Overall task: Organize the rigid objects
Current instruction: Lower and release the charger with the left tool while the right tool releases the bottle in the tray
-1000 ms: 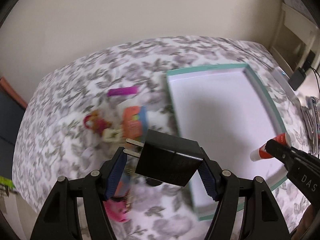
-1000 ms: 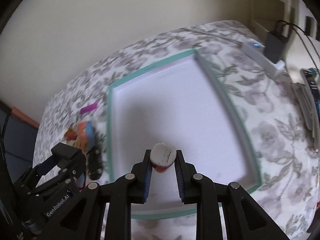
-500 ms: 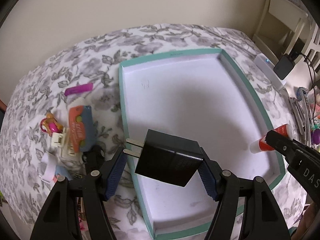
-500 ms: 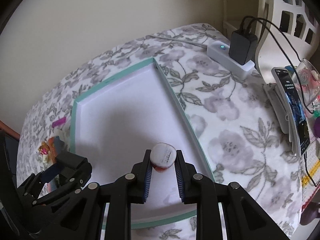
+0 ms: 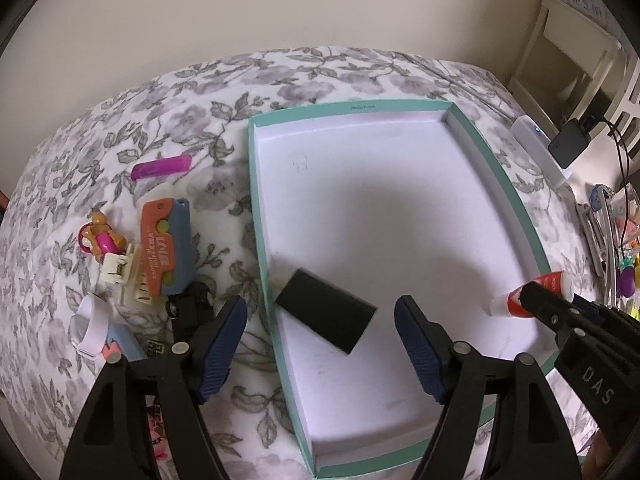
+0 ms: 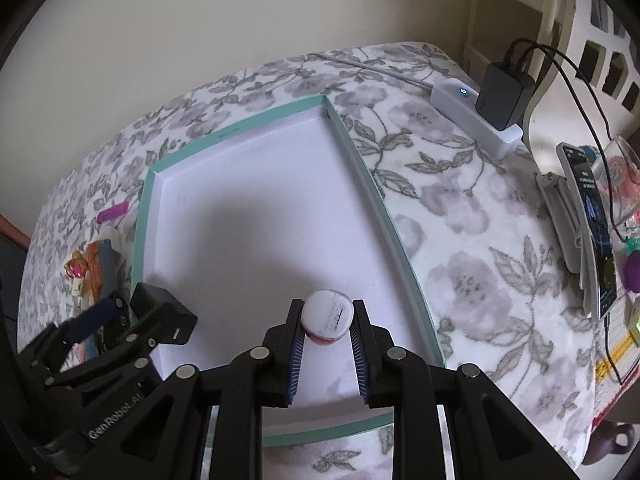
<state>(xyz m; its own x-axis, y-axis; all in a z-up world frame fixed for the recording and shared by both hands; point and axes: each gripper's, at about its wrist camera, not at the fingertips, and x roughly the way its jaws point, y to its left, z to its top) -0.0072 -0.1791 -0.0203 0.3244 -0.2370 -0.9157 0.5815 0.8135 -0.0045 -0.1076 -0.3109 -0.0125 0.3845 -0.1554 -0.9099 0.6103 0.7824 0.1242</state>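
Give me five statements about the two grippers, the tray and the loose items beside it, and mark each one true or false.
1. The black charger lies inside the teal-rimmed tray. True.
2. The left gripper is clamped on the charger. False: its jaws have just been opening and stand apart, the pads clear of the charger.
3. The right gripper is shut on a small red tube with a white cap. True.
4. The pink stick lies inside the tray. False: it lies on the floral cloth, outside the tray's left rim.
5. The tray is full of toys. False: only the charger lies in it; the toys are piled on the cloth.
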